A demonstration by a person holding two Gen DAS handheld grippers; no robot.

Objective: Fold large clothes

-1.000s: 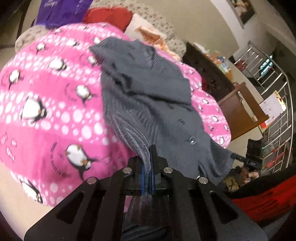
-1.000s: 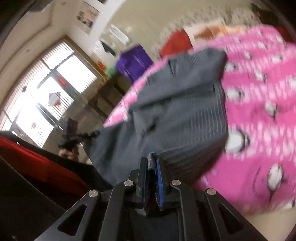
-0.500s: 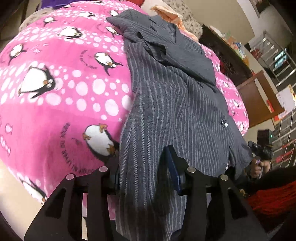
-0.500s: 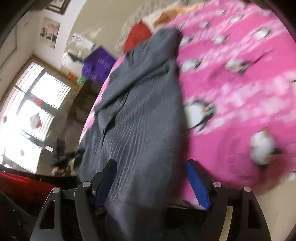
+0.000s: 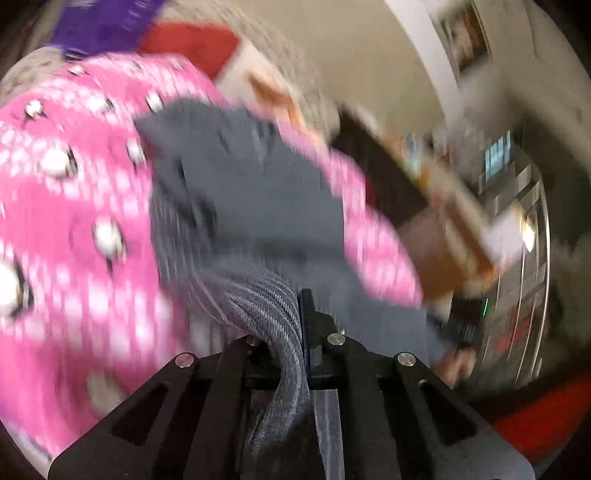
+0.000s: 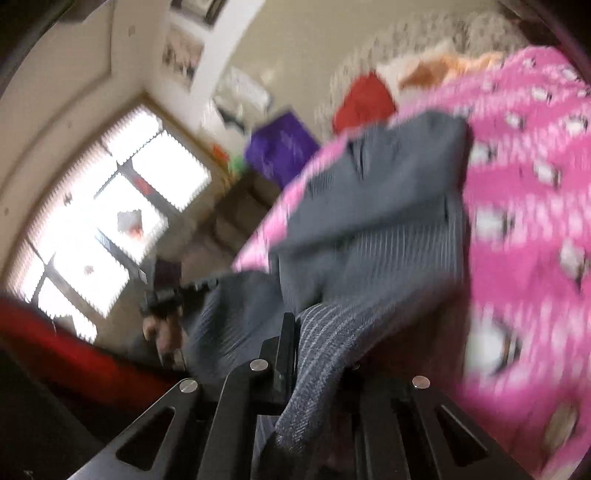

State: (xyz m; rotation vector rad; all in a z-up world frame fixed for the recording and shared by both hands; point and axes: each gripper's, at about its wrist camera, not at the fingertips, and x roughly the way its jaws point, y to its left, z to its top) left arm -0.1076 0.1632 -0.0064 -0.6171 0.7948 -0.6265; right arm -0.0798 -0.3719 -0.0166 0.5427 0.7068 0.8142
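A grey pinstriped jacket (image 5: 258, 192) lies on a pink penguin-print blanket (image 5: 74, 229) over a bed. My left gripper (image 5: 295, 317) is shut on the jacket's near hem, with bunched striped cloth running between its fingers. In the right wrist view the jacket (image 6: 388, 206) also shows on the blanket (image 6: 528, 206). My right gripper (image 6: 299, 332) is shut on the other near corner of the hem, the cloth draping over its fingers. Both views are motion-blurred. The other hand-held gripper (image 6: 166, 295) shows at the left of the right wrist view.
Red (image 5: 192, 44) and purple (image 5: 107, 22) cushions lie at the bed's head. A dark wooden cabinet (image 5: 384, 173) and a metal rack (image 5: 517, 258) stand right of the bed. A bright window (image 6: 103, 229) is on the left side of the room.
Half a second ago both grippers were open over the jacket's hem. Now both have shut on the hem and lifted it, with the cameras swinging up.
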